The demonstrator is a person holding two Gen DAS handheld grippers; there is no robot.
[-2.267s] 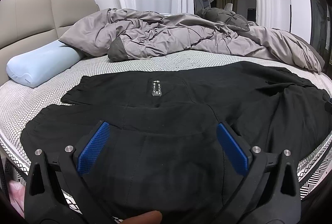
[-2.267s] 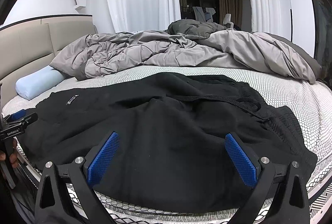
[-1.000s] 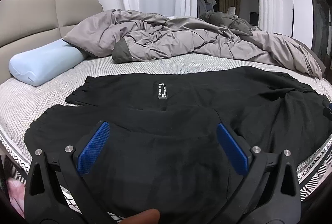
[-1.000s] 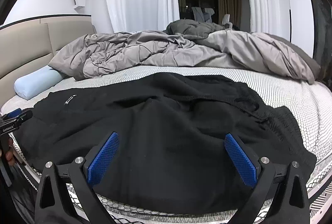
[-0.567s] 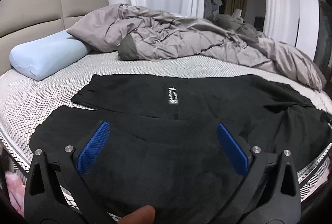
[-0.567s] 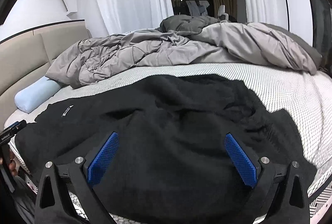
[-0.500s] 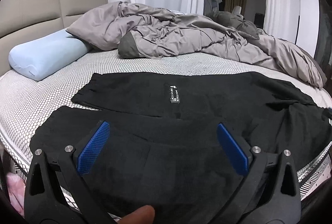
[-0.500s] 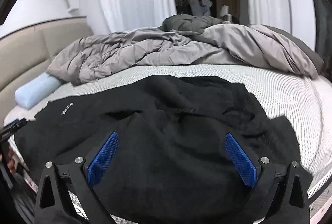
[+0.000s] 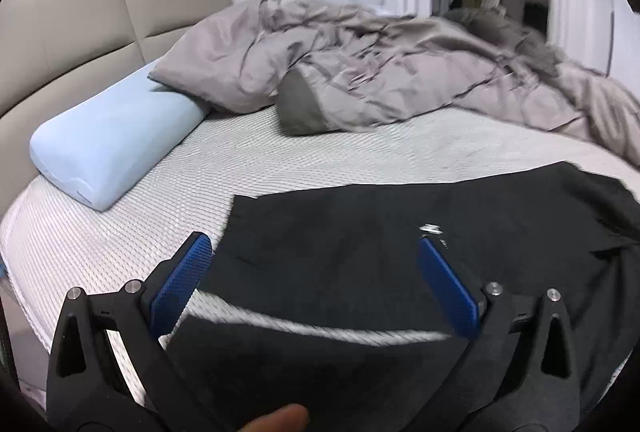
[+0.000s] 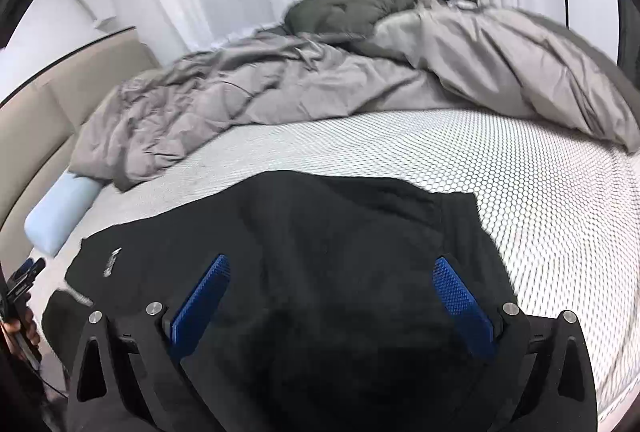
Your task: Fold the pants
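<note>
step: we judge pre-fold | left hand-held gripper (image 9: 312,282), right hand-held gripper (image 10: 330,294): both gape empty over pants (image 10: 320,252) | next: we grab a leg hem

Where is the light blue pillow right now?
In the left wrist view the light blue pillow lies at the left, on the mattress against the beige headboard, its far end tucked under the grey duvet, clear of the black pants.

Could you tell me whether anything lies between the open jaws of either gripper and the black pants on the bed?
Nothing visible does. The left gripper and right gripper both hang open directly over the black pants. The grey duvet and blue pillow lie farther back on the mattress, clear of the pants.
</note>
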